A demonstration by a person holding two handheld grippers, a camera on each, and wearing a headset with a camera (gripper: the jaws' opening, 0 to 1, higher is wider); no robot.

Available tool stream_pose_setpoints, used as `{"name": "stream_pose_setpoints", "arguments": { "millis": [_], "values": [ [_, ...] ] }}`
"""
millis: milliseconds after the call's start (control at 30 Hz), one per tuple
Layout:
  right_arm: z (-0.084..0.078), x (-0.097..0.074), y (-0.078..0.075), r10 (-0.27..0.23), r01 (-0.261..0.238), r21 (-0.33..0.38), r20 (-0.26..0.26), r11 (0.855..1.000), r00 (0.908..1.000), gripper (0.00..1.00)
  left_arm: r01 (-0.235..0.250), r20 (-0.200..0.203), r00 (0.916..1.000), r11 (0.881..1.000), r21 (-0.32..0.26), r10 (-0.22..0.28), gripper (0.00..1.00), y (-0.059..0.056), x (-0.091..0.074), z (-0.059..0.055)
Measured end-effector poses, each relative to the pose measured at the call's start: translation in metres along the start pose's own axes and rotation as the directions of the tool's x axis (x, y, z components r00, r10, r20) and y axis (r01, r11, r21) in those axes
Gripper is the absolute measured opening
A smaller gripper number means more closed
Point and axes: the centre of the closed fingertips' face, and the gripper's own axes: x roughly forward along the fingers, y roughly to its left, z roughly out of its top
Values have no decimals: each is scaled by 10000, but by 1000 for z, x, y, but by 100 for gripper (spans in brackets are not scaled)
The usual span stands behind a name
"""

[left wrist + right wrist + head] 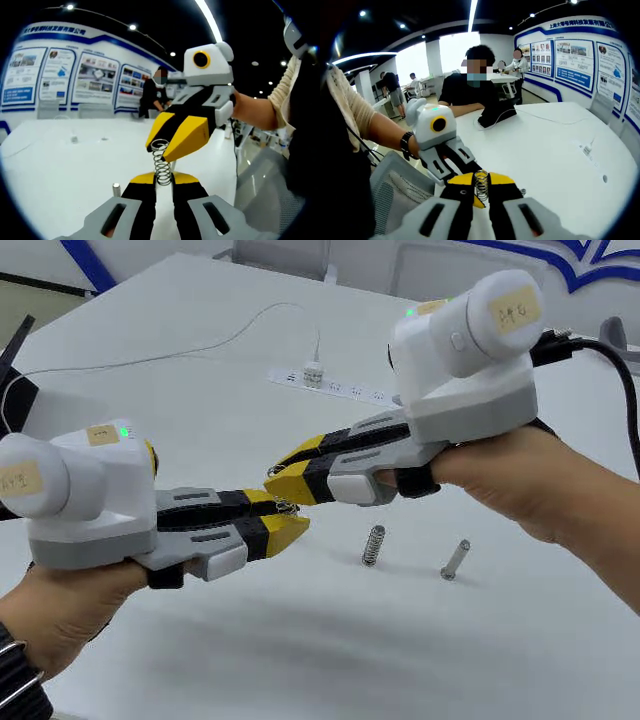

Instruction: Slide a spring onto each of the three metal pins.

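In the left gripper (162, 177) sits a coiled wire spring (161, 159).

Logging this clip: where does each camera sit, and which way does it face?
Head view: on the headset, looking down at the table; shows left hand, right hand, left gripper, right gripper.
Left gripper view: on the left gripper, looking along its jaws at the spring and the right gripper.
Right gripper view: on the right gripper, facing back at the left gripper and left hand.
Shared: both gripper views show the spring.
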Motion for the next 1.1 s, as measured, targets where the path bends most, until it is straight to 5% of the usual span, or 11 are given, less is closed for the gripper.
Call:
{"name": "stream_pose_setpoints", "arguments": {
  "millis": [167,433,733,933,967,1100],
  "values": [
    [-3,-4,1,103,-105,-74,-185,9999,9998,12,67,-109,9999,9994,328,-64,11,-2,-1,-2],
    [-19,-12,5,386,-491,-680,-1478,9965,9883,12,337,-957,9952,9905,1333,-210,10,-11,4,-12],
    [-35,-19,12,642,-1166,-1539,-3098,9812,9486,15,975,-1871,9807,9705,2205,-560,10,-25,9,-24],
    [-44,-25,17,899,-1921,-1936,-4398,9621,8936,16,1213,-2141,9745,9606,2502,-673,10,-31,11,-29],
    [-48,-26,19,958,-2106,-1955,-4737,9578,8755,16,1248,-2185,9734,9590,2545,-687,10,-32,12,-30],
    [-56,-22,24,1104,-2587,-2084,-5380,9432,8357,16,1316,-2277,9711,9556,2637,-709,10,-33,12,-31]
  ]
}}
